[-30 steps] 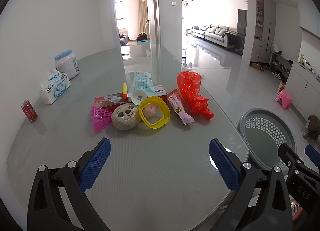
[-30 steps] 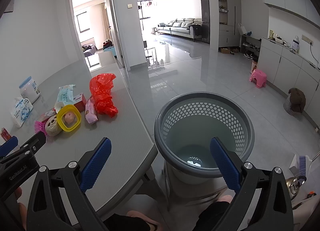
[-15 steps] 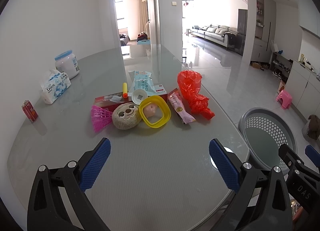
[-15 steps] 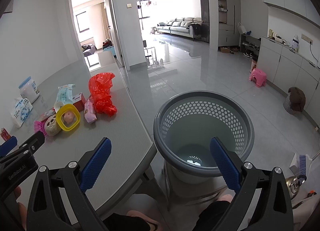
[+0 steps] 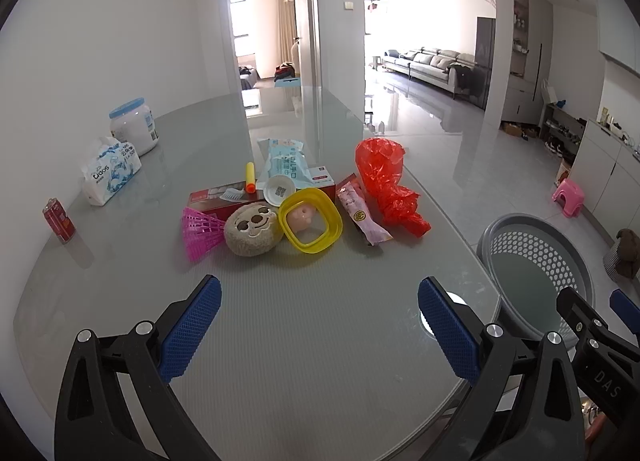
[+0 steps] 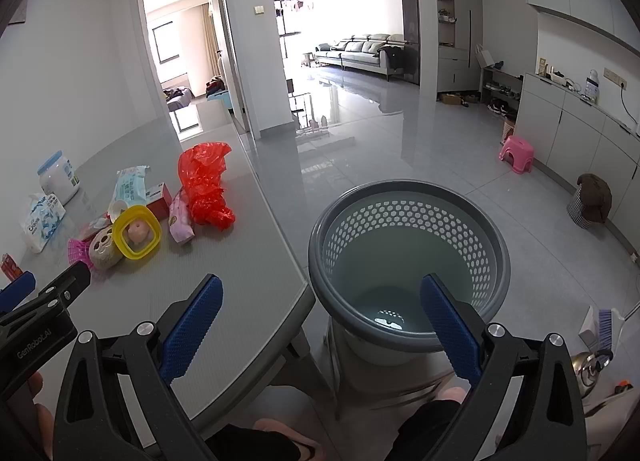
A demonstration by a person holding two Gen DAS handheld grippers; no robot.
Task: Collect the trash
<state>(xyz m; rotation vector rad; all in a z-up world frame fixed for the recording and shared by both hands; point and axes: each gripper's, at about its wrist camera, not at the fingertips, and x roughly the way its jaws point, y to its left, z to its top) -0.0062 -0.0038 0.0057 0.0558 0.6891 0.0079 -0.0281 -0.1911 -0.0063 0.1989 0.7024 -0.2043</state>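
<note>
A cluster of items lies mid-table: a crumpled red plastic bag [image 5: 386, 185] [image 6: 206, 185], a pink wrapper [image 5: 362, 217] [image 6: 180, 219], a pale blue wipes pack [image 5: 284, 167], a red box [image 5: 224, 197], a yellow ring bowl [image 5: 311, 225] [image 6: 137, 237], a plush head [image 5: 250, 229] and a pink shuttlecock [image 5: 200, 233]. My left gripper [image 5: 320, 321] hovers open over the near table, well short of them. My right gripper [image 6: 320, 319] hangs open off the table edge, in front of the grey perforated basket [image 6: 408, 273] [image 5: 532, 261], which looks empty.
A tissue pack [image 5: 110, 175], a white jar [image 5: 134, 127] and a red can [image 5: 59, 220] stand along the left of the glass table [image 5: 320, 361]. A pink stool [image 6: 517, 154] and a dark bundle [image 6: 591, 201] sit on the floor to the right. A person's feet show below.
The right wrist view has shifted slightly, so the basket sits a little to the left. The left gripper and the table items have barely moved.
</note>
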